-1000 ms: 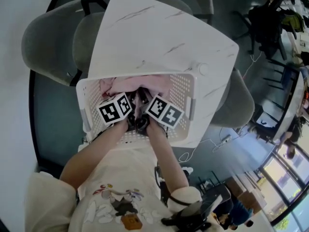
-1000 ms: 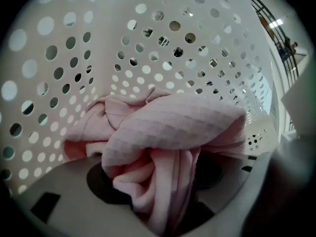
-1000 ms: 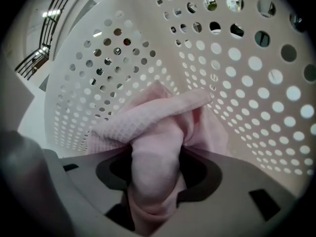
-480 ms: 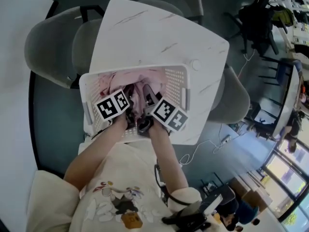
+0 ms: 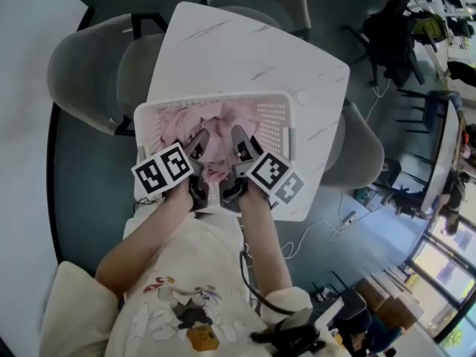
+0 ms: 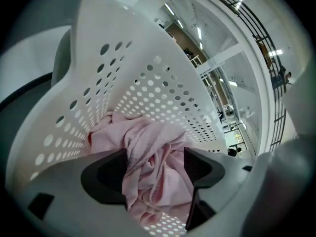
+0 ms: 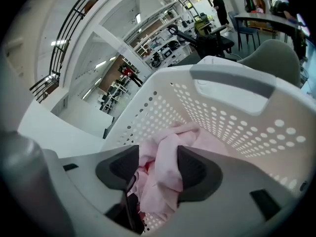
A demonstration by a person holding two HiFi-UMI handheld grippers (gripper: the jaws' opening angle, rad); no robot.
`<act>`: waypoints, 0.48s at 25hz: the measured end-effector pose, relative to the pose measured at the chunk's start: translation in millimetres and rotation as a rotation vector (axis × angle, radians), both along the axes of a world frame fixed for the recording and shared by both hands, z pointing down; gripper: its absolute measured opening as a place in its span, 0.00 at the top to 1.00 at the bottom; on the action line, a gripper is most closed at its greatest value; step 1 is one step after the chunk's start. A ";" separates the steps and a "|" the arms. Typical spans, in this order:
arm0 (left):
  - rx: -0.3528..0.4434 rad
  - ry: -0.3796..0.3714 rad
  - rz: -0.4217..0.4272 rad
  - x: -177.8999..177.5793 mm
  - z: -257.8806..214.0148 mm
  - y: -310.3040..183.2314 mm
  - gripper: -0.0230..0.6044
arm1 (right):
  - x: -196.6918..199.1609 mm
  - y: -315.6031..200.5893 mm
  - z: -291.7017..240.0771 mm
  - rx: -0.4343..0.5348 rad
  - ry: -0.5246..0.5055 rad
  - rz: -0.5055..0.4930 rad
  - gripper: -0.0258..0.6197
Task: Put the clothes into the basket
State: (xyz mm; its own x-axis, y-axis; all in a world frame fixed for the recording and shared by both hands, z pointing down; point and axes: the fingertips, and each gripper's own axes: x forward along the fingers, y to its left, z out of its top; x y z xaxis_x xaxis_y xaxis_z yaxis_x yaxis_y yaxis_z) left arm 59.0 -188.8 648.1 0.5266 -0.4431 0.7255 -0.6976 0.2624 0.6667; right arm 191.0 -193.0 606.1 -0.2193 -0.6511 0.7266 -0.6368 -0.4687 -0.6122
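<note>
Head view | left gripper (image 5: 199, 140) and right gripper (image 5: 238, 137) are rising, backing toward 6 o'clock | left jaws just opening wider, right jaws standing wide, neither pinching cloth | pink clothes (image 5: 216, 125) are lying loose inside basket (image 5: 216, 98) at 12 o'clock of both | release is looking done

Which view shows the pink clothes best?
The left gripper view: the pink clothes fill its middle, folds clear, lying in the basket. The right gripper view shows a smaller bunch; the head view shows them small from above, partly hidden.

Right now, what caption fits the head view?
Left gripper and right gripper, jaws open, above pink clothes in a white basket.
</note>
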 end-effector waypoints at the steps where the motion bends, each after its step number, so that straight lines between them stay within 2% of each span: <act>1: 0.009 -0.003 -0.002 -1.5 -4.1 1.3 0.42 | 0.1 1.6 -3.6 0.008 -0.013 0.012 0.61; 6: 0.044 0.015 0.020 2.6 -23.8 11.4 0.42 | 8.9 11.1 -21.8 0.047 -0.027 0.032 0.61; 12: 0.093 0.081 0.083 16.8 -55.1 20.9 0.42 | 4.9 22.3 -62.1 0.135 0.016 -0.042 0.61</act>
